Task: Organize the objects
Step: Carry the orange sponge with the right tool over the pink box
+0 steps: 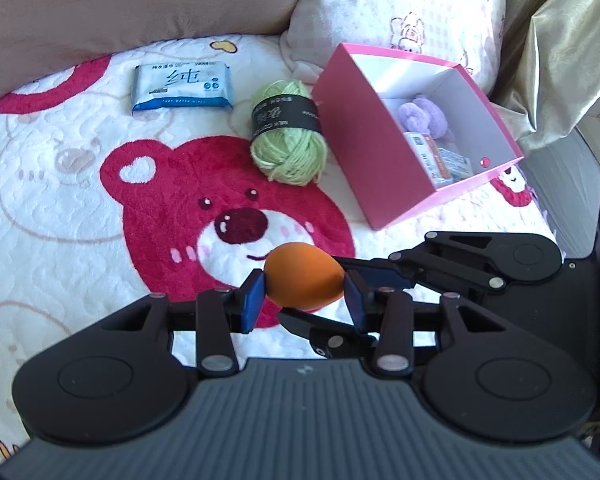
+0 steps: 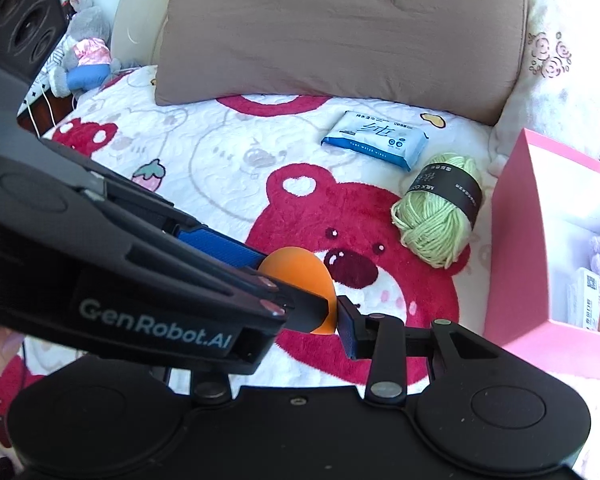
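Left gripper [image 1: 304, 296] pads clamp the orange egg-shaped sponge [image 1: 304, 282] above the bear blanket [image 1: 140, 200]. Right gripper [image 2: 300, 312] brackets it too; contact unclear, left finger hidden. Risk: simultaneous squeeze pops the sponge out short of the pink box [image 1: 364, 168].

The blanket [image 1: 60, 184] is white with red bear faces, and the egg-shaped sponge [image 1: 303, 276] is plain orange. The yarn ball [image 1: 288, 136] is light green with a black band. The box [image 1: 364, 160] is pink outside and white inside, and the wipes pack [image 1: 182, 88] is blue and white.
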Available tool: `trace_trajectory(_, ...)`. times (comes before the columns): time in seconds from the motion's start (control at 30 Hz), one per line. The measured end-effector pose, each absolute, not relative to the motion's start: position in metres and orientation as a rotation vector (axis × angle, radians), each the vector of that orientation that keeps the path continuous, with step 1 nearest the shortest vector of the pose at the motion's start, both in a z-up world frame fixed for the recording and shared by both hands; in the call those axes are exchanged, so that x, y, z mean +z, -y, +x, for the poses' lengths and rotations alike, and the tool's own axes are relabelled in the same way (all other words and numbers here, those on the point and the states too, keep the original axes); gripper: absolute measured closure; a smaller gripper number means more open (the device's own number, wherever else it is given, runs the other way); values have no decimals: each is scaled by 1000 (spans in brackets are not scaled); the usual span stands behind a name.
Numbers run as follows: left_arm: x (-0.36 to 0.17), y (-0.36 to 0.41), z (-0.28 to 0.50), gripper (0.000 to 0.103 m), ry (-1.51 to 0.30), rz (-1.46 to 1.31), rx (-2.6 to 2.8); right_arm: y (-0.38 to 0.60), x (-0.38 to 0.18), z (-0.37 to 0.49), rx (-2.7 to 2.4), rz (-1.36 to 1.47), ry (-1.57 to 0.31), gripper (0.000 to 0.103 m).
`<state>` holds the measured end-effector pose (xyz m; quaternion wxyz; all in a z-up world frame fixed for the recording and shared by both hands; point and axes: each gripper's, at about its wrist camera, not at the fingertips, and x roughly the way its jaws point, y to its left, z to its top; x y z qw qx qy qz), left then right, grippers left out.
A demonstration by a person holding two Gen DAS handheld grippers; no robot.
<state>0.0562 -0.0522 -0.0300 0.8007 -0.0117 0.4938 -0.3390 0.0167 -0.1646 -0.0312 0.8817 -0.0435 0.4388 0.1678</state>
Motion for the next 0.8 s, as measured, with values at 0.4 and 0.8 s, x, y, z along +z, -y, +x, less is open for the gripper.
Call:
trace_trajectory(0.4,10,58,45,62,-1053,-68,-769,184,11,1,351,-53,-913,59)
trace_trajectory(0.8,29,84,51,61,-1060,-42,-815,203,30,2,298,-43,-901,56)
